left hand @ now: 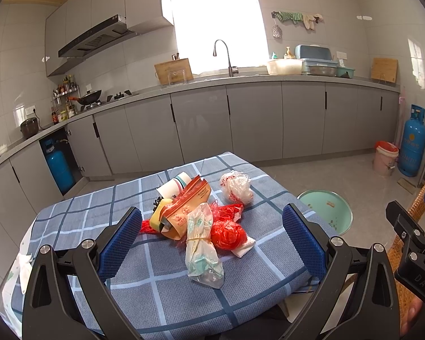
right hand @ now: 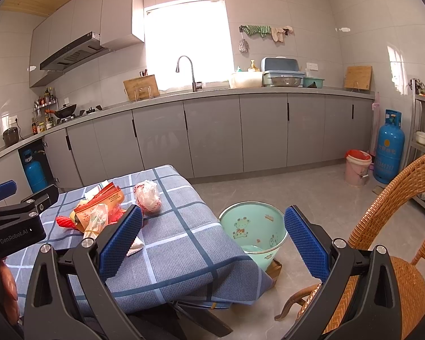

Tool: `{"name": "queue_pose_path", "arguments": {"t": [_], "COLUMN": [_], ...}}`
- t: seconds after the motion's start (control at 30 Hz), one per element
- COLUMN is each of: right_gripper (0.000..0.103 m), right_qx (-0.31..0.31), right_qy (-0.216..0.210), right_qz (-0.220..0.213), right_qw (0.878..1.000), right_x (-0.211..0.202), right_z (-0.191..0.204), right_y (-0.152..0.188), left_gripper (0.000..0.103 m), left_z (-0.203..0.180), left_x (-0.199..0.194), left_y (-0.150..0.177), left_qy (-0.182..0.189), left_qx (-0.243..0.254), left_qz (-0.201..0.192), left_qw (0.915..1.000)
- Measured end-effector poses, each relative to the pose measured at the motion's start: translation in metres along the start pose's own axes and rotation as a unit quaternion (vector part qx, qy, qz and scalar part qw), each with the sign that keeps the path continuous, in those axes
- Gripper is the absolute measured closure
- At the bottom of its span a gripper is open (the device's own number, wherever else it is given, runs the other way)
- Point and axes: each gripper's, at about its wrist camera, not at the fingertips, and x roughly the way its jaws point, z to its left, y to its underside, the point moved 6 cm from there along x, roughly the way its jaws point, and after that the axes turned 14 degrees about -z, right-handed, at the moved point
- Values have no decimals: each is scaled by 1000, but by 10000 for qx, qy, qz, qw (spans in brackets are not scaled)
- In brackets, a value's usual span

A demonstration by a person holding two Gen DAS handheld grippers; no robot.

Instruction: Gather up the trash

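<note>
A pile of trash lies on the blue checked tablecloth (left hand: 161,289): a clear plastic bag (left hand: 202,243), a red bag (left hand: 228,233), an orange zip pouch (left hand: 188,206), a paper cup (left hand: 174,185) and a crumpled white-and-red bag (left hand: 236,185). My left gripper (left hand: 212,240) is open, its blue pads either side of the pile, above the cloth. My right gripper (right hand: 214,240) is open and empty over the table's right edge. A mint-green bin (right hand: 252,231) stands on the floor beside the table; the left wrist view shows it too (left hand: 325,208).
A wicker chair (right hand: 396,226) stands at the right. A pink bucket (right hand: 357,167) and a blue gas cylinder (right hand: 389,147) stand by the far wall. Grey kitchen cabinets (right hand: 212,136) run along the back. A white tissue (right hand: 136,245) lies on the cloth.
</note>
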Motion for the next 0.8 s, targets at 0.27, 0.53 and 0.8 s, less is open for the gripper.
{"name": "queue_pose_path", "arguments": {"t": [0.27,0.53,0.8], "right_gripper": [5,5,5], "right_qx": [10,10,9], "right_qy": [2,6,4], "right_qz": [5,16,22], "right_qw": [10000,10000,10000], "right_x": [2,2,2], "right_z": [0,1,1], "right_y": [7,10,10], "left_gripper": [5,5,5], "left_z": [0,0,0], "left_x": [-1,-2,-2], "left_y": [-1,-1,-1], "left_qy": [-12,-14,-16], "left_qx": [2,9,10], "left_qz": [-15,-16,-18], "left_qw": [10000,10000,10000]}}
